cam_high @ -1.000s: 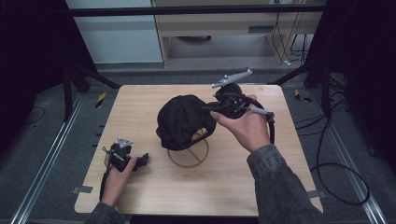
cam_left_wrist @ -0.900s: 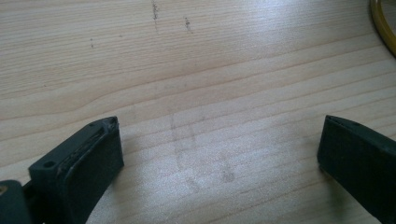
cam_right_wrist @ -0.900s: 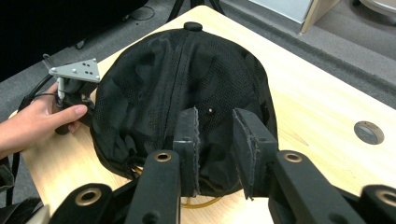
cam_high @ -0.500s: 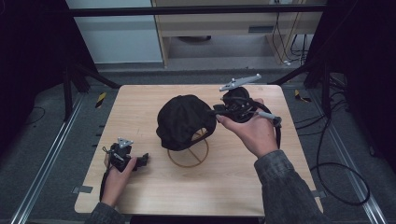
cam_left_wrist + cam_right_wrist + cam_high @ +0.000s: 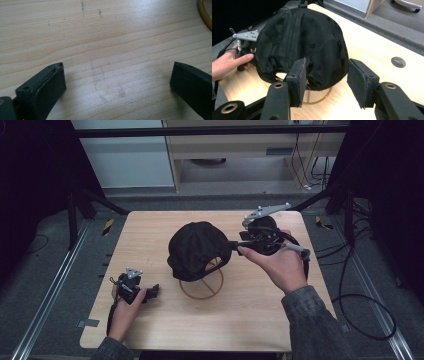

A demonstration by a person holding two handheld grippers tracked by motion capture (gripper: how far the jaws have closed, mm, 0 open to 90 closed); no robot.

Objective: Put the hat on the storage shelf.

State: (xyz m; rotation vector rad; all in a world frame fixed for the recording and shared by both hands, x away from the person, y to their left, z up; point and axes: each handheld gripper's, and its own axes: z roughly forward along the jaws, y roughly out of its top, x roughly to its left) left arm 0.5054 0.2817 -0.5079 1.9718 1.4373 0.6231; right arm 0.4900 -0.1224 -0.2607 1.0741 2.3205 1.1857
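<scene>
A black cap sits on a yellow wire stand in the middle of the wooden table. My right gripper is held just right of the cap, open, jaws pointing at it. In the right gripper view the cap lies just beyond the right gripper, apart from both pads, with the stand's ring under it. My left gripper rests on the table at the front left, open. In the left gripper view its jaws stand wide over bare wood.
A round cable hole is set in the table beyond the cap. A black cable trails from the right gripper off the table's right side. Pale cabinets stand behind the table, and metal rails run along the floor.
The right gripper has drawn back to the right, a little away from the cap's rear. The left gripper and the cap have not moved.
</scene>
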